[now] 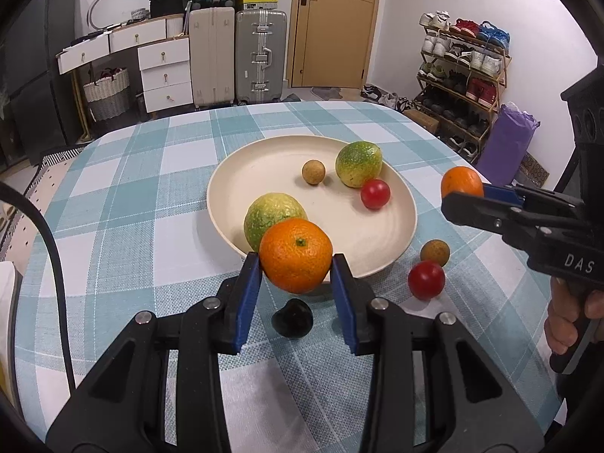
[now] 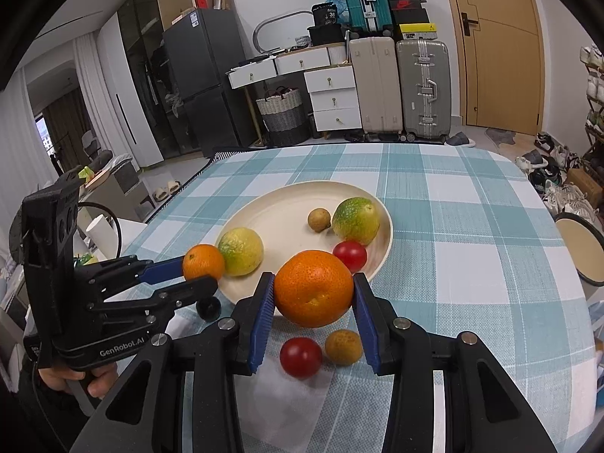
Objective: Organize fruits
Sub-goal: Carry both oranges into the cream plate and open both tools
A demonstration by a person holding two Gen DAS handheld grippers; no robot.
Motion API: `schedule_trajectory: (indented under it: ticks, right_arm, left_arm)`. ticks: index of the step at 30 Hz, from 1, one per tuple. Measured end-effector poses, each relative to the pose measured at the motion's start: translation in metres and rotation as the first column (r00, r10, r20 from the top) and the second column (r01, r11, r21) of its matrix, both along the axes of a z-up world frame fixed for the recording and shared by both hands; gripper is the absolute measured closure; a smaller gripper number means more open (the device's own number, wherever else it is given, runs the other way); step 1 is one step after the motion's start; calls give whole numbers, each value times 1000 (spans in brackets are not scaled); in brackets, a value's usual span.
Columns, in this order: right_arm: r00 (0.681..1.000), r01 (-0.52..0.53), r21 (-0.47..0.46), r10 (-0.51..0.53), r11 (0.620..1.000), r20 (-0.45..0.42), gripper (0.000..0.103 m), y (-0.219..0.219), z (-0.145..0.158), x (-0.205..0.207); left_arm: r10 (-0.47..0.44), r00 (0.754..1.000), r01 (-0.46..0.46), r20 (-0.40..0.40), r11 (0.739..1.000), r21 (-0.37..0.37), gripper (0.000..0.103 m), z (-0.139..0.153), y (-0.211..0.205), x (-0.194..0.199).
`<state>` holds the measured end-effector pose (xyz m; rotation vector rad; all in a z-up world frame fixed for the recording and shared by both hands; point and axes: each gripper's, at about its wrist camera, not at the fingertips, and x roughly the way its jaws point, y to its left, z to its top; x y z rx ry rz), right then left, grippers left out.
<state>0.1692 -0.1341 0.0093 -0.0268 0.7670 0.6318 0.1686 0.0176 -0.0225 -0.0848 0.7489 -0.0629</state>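
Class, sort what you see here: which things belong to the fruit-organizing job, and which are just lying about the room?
Belongs to the job:
left gripper holding an orange
right gripper holding another orange
plate
green-yellow citrus
tomato on the cloth

Just lying about:
suitcases
shoe rack
woven basket

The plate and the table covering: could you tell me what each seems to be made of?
The plate looks like matte cream plastic or a fibre composite: an even, dull surface with only soft highlights and a thick rounded rim; glazed ceramic seems less likely but cannot be excluded. The table covering appears to be woven fabric or a textured vinyl cloth: its teal and white check shows a fine weave-like grain.
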Motion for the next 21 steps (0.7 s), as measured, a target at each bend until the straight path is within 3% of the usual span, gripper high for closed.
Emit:
schedule_trajectory:
  ticks: [21]
  right_arm:
    - [1000, 7, -8, -7, 1000, -31, 62, 17, -15, 26]
  left_arm:
    - [-5, 1000, 5, -24, 1000, 4, 68, -10, 3, 29]
